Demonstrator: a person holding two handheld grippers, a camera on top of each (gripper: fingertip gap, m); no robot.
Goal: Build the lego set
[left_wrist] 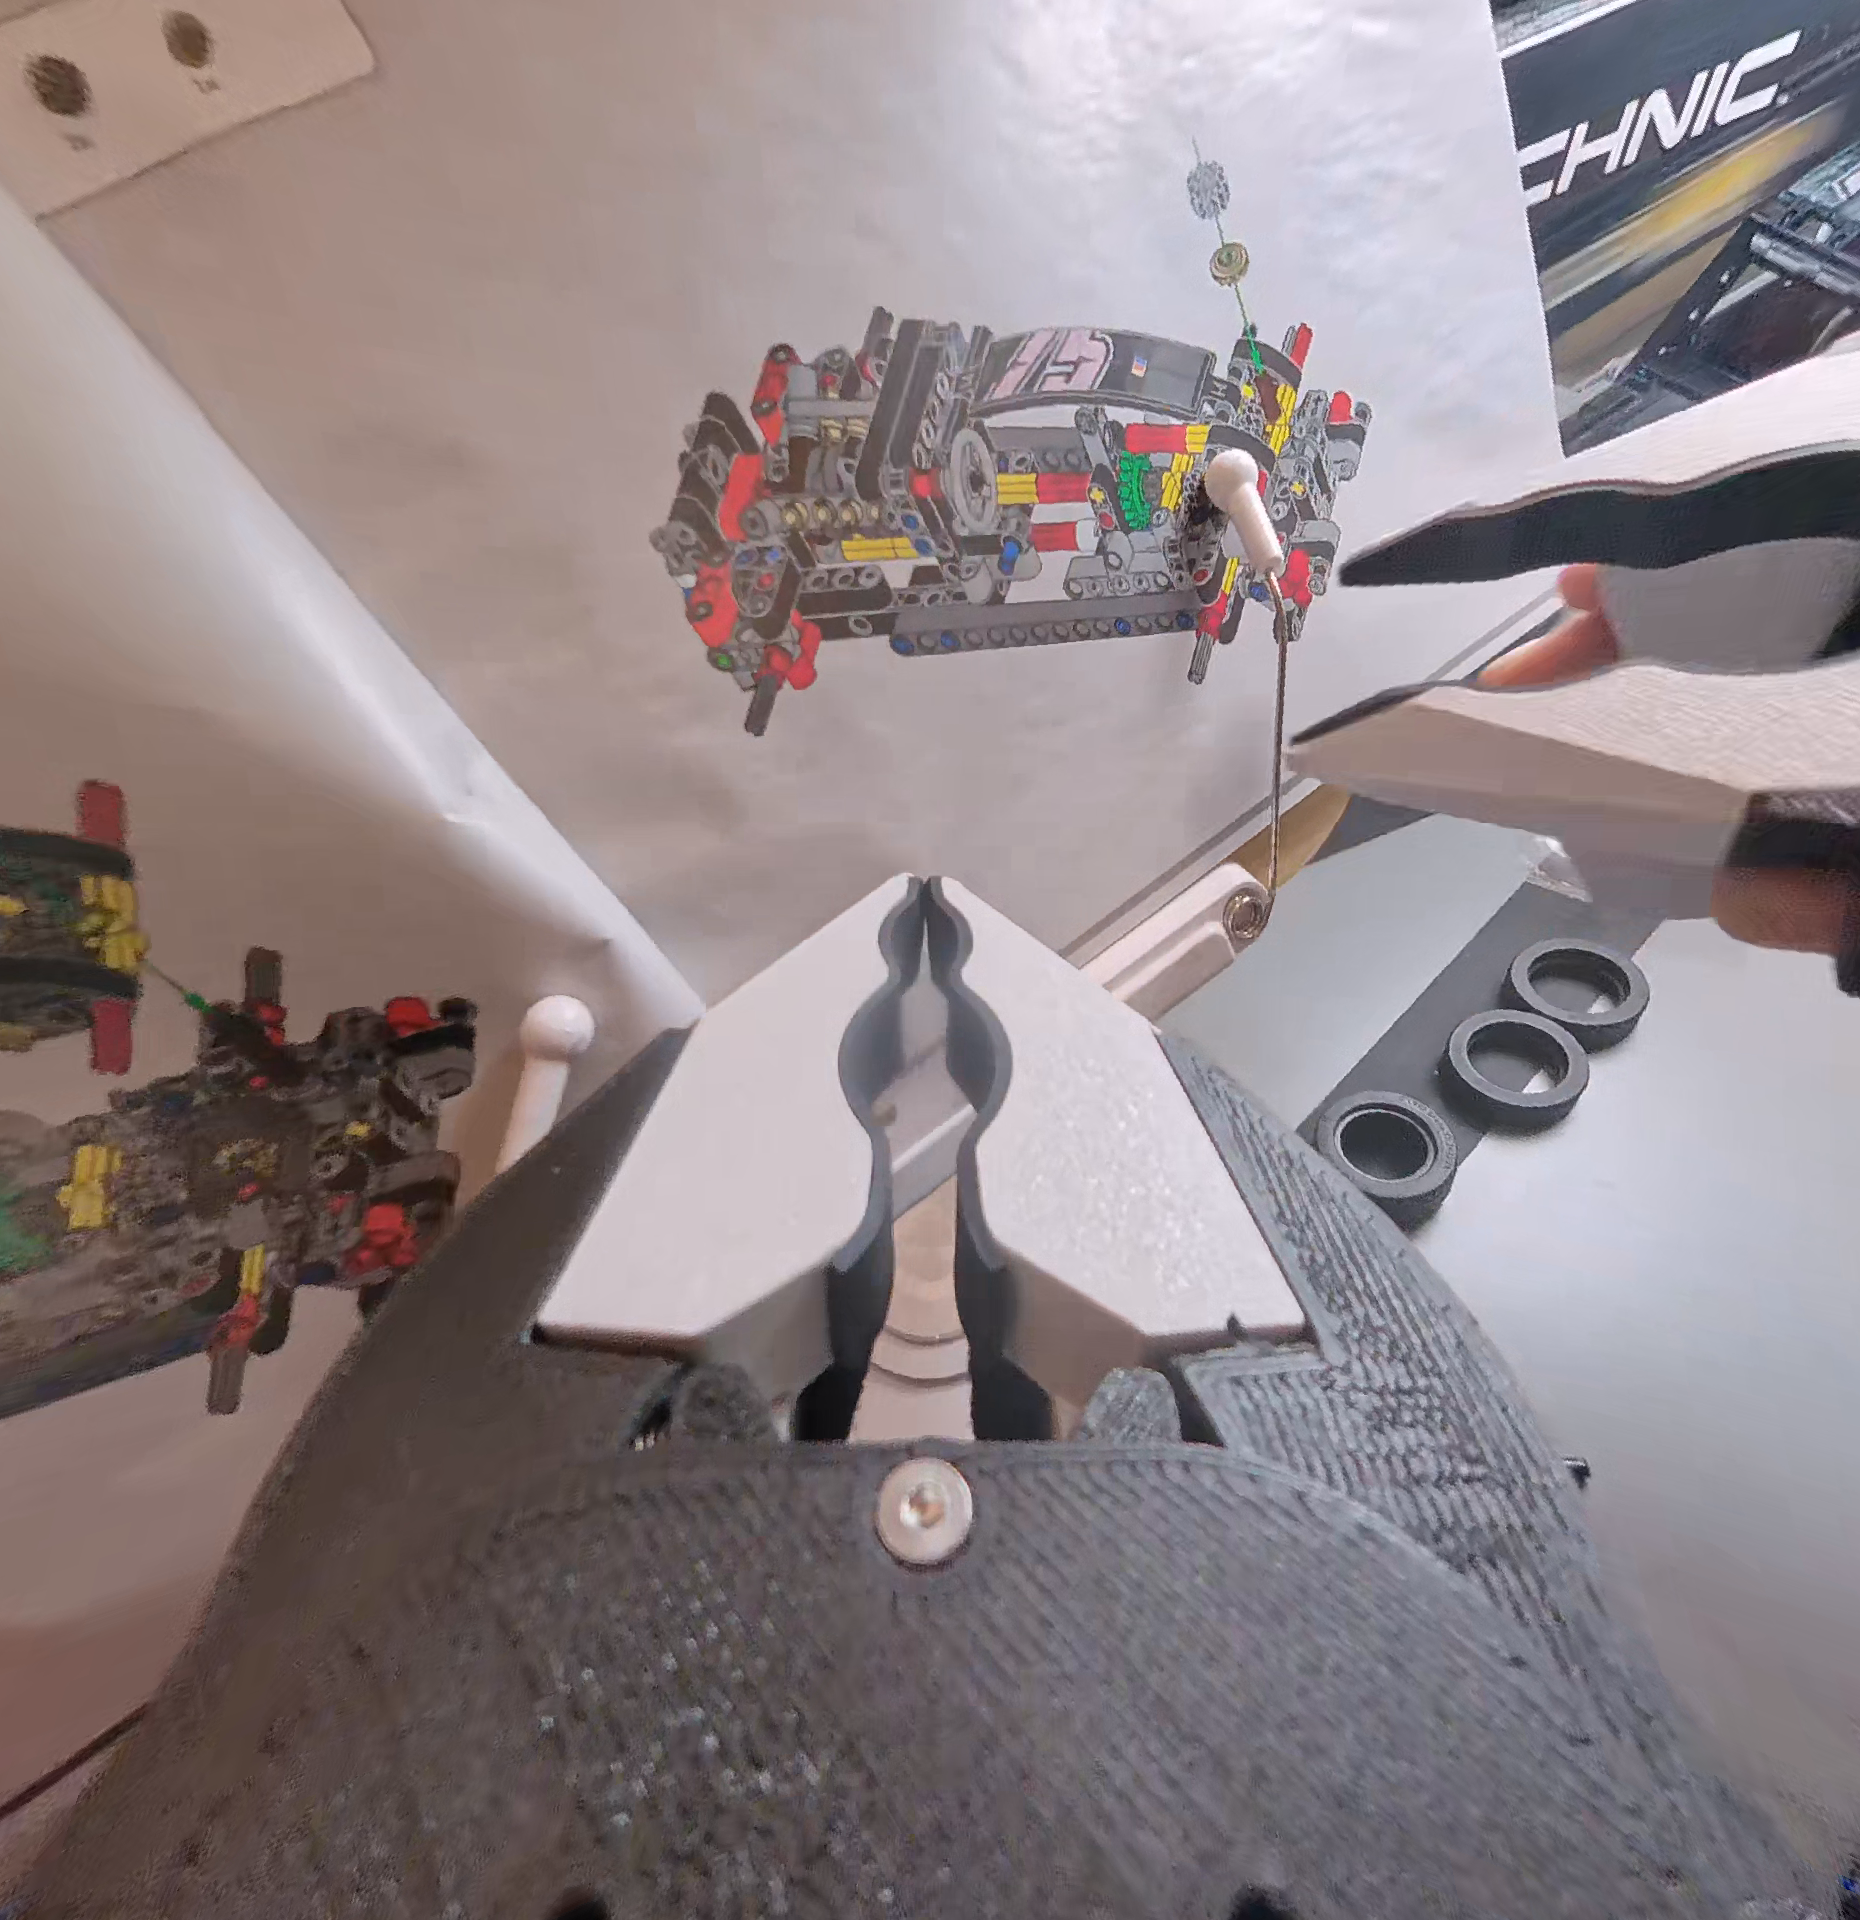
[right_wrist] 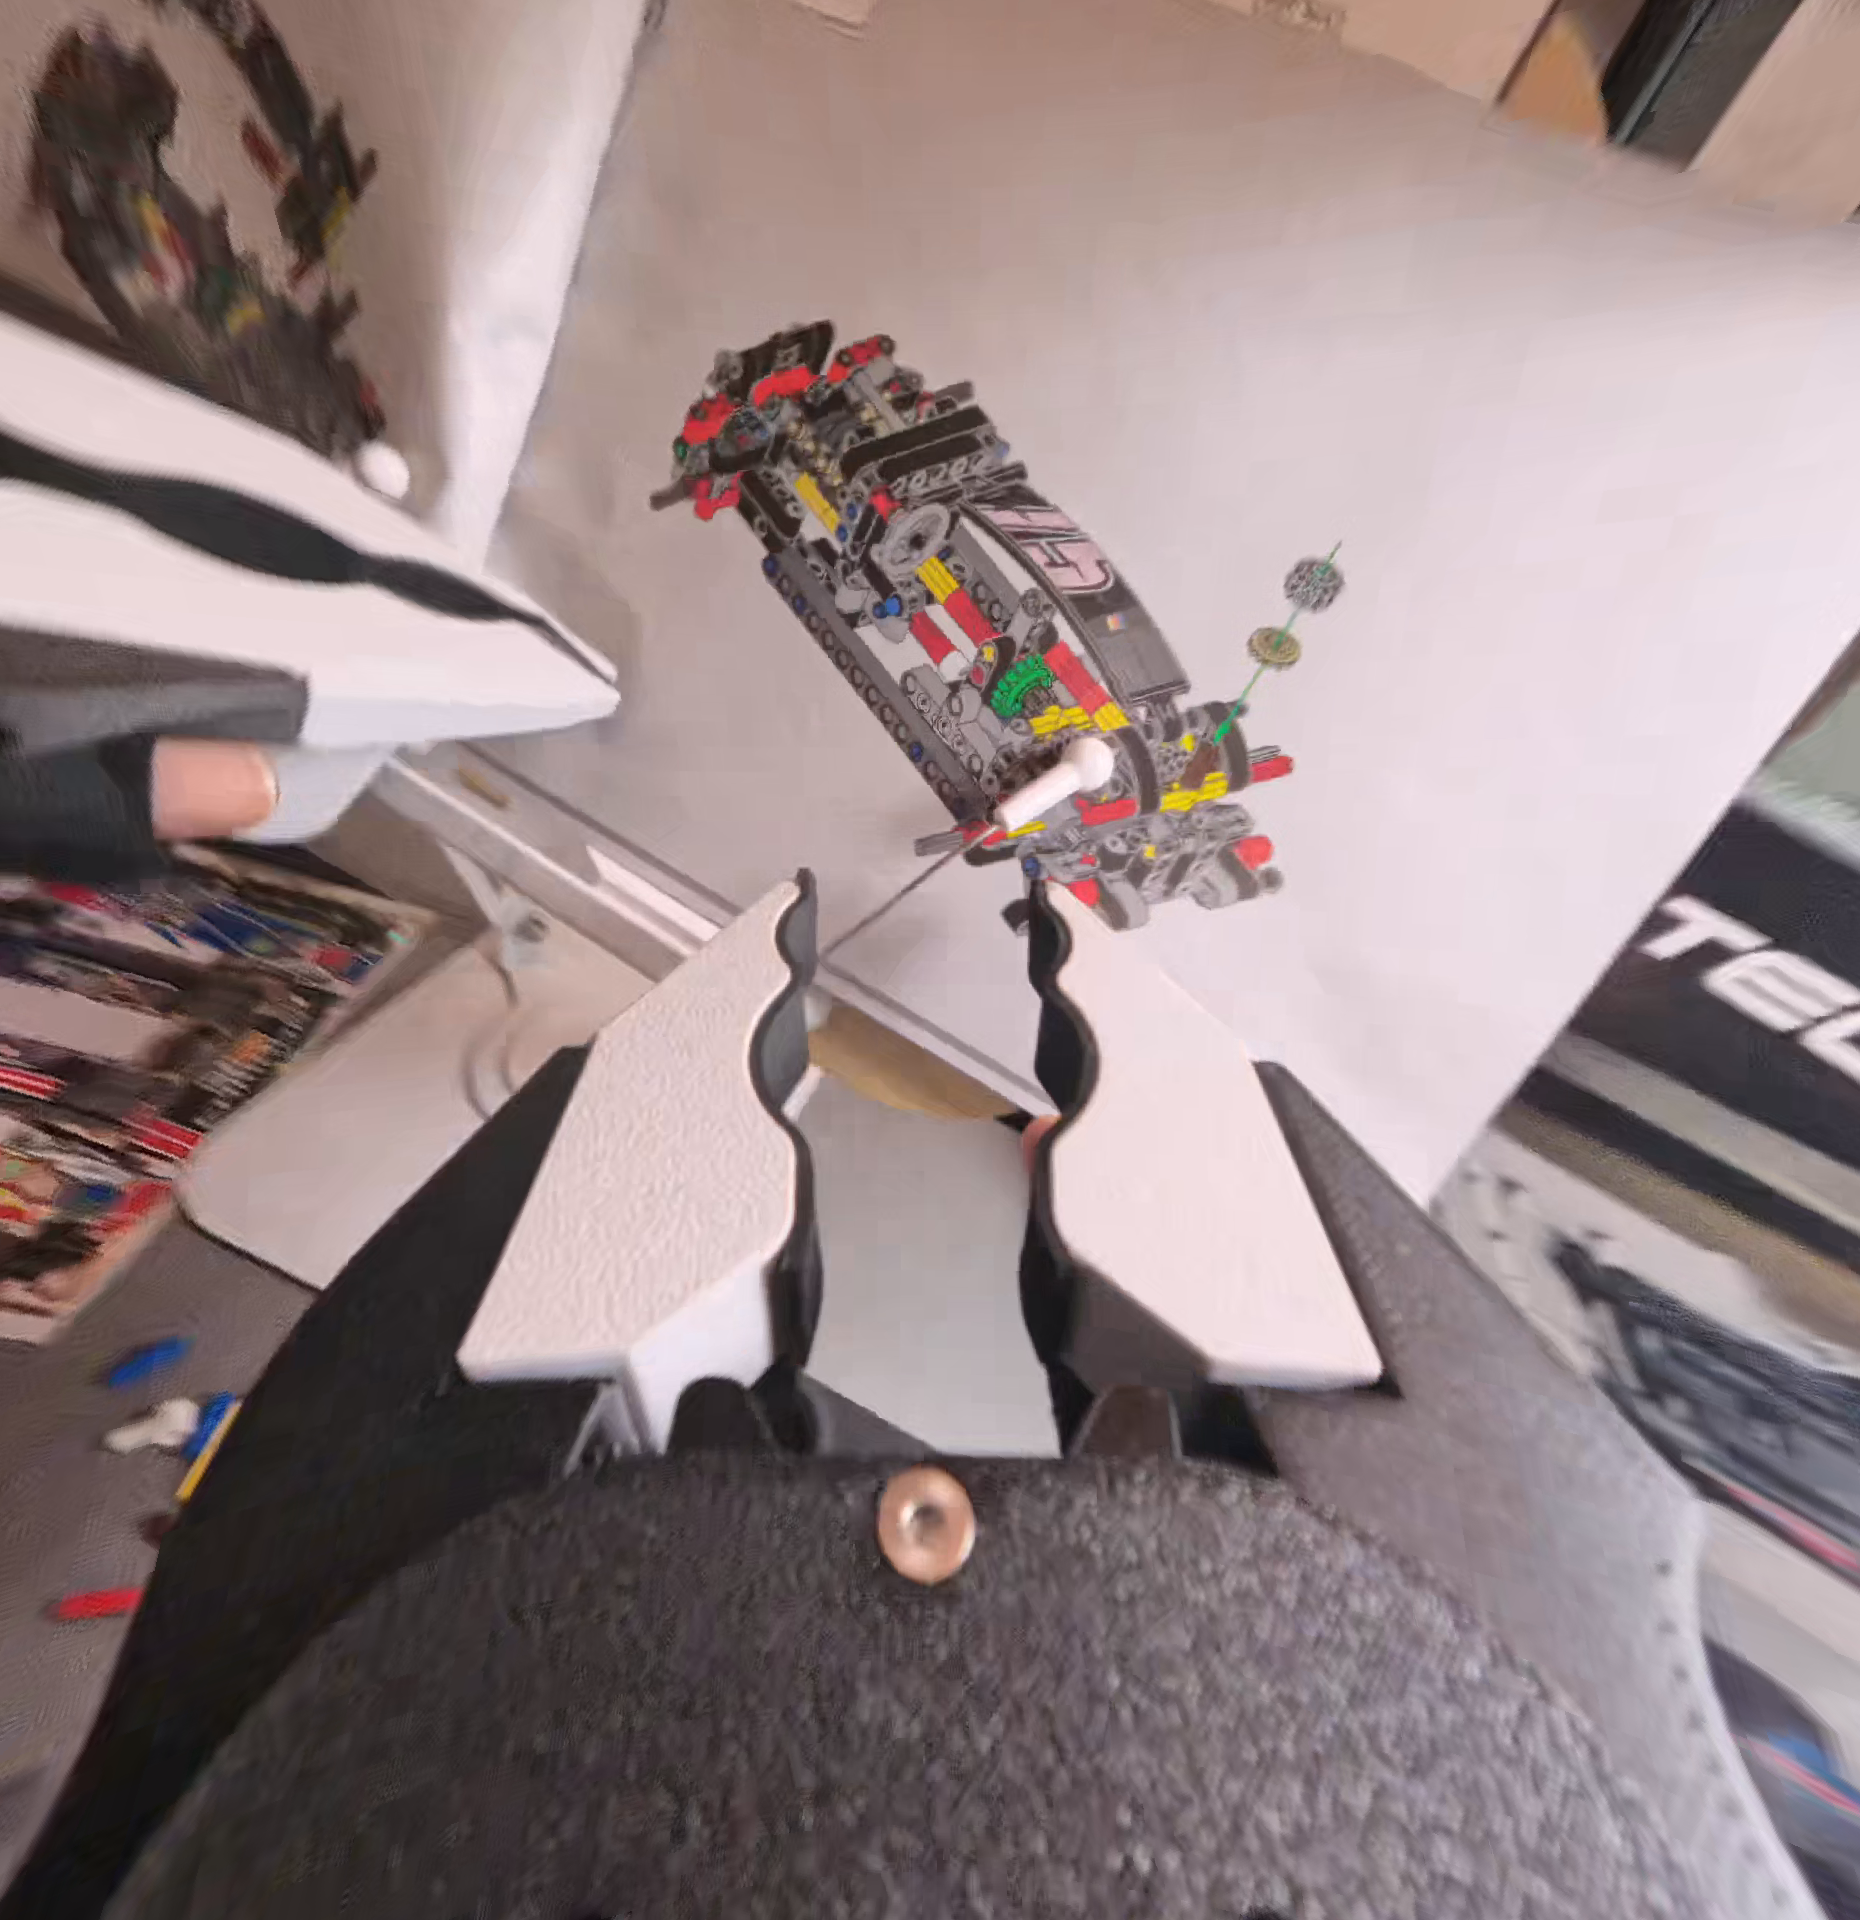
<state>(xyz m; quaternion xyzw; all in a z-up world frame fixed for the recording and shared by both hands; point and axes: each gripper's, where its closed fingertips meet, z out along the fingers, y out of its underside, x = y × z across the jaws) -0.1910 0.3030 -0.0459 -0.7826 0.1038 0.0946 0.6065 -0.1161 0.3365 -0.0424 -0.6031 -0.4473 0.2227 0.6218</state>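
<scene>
The left gripper (left_wrist: 924, 883) has its jaws pressed together, holding nothing. The right gripper (right_wrist: 921, 904) is wide apart and empty. Both face the open instruction booklet (left_wrist: 905, 260), propped on a stand with white-tipped page pins (left_wrist: 1240, 488). Three black tyres (left_wrist: 1477, 1070) lie on the bench, seemingly near its edge.

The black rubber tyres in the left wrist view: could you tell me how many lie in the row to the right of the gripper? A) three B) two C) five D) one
A: three black tyres lie flat in a diagonal row on the grey table, to the right of the left gripper, which is shut and holds none of them.
</scene>
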